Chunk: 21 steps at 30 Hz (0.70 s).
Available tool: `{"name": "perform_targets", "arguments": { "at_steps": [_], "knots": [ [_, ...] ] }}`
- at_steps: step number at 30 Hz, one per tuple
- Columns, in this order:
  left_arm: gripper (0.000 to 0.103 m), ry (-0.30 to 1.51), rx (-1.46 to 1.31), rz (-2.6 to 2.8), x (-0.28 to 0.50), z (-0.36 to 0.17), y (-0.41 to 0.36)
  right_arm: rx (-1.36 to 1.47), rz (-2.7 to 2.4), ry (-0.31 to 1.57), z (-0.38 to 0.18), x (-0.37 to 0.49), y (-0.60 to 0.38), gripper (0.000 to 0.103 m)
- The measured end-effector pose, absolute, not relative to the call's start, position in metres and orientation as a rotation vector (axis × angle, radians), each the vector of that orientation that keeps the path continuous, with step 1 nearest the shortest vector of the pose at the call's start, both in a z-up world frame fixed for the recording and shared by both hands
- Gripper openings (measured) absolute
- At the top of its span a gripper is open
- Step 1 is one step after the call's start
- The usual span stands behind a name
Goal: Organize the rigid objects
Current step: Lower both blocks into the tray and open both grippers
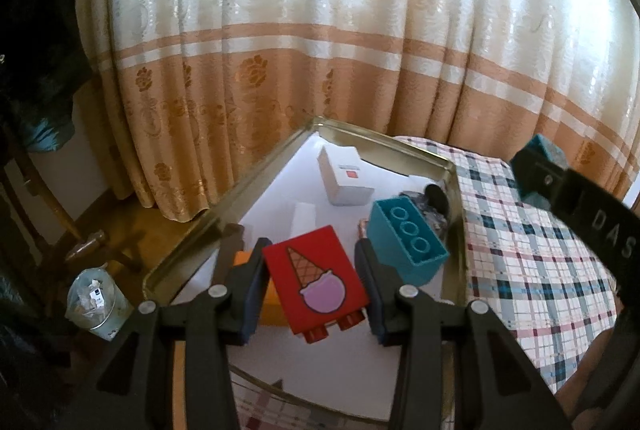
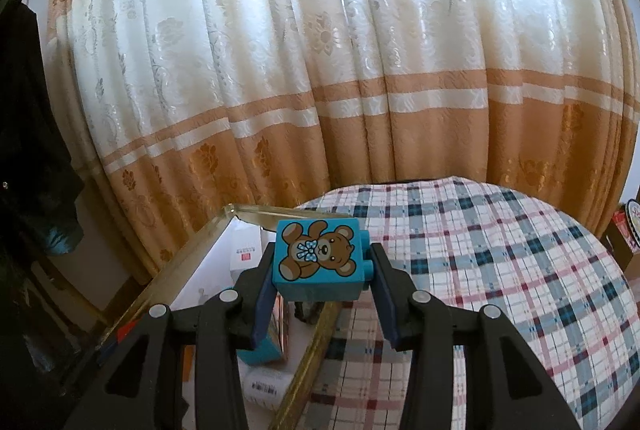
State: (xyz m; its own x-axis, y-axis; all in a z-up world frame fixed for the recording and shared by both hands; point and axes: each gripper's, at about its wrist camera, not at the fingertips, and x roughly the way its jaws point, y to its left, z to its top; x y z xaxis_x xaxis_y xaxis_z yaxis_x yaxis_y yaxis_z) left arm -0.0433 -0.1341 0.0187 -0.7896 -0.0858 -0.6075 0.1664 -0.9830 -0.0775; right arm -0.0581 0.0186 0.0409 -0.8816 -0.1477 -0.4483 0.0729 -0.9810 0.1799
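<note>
Left hand-held gripper [image 1: 316, 294] clamped on red ice-cream-print toy brick [image 1: 318, 288], right hand-held gripper [image 2: 322, 280] on blue teddy-print toy brick [image 2: 318, 260], both above shallow gold metal tin [image 1: 192, 230]. Best lowered into bare patches, clear of teal hollow brick [image 1: 406, 244] and white box [image 1: 346, 175], before letting go.

Probably home bedroom: floral curtain [image 1: 320, 29], plaid bedspread [image 2: 500, 270], wastebasket [image 1: 94, 296].

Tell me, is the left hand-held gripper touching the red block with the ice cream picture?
Touching. The left wrist view shows the left hand-held gripper with both pads pressed against the sides of the red block.
</note>
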Motion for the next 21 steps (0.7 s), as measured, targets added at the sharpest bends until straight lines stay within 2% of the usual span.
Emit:
{"name": "perform_targets", "arguments": {
  "at_steps": [21],
  "knots": [
    [0.042,0.128,1.003,-2.797,-0.079,0.016,-0.141,0.786,-2.893,-0.228,0.045,-0.123,0.000,0.046]
  ]
}}
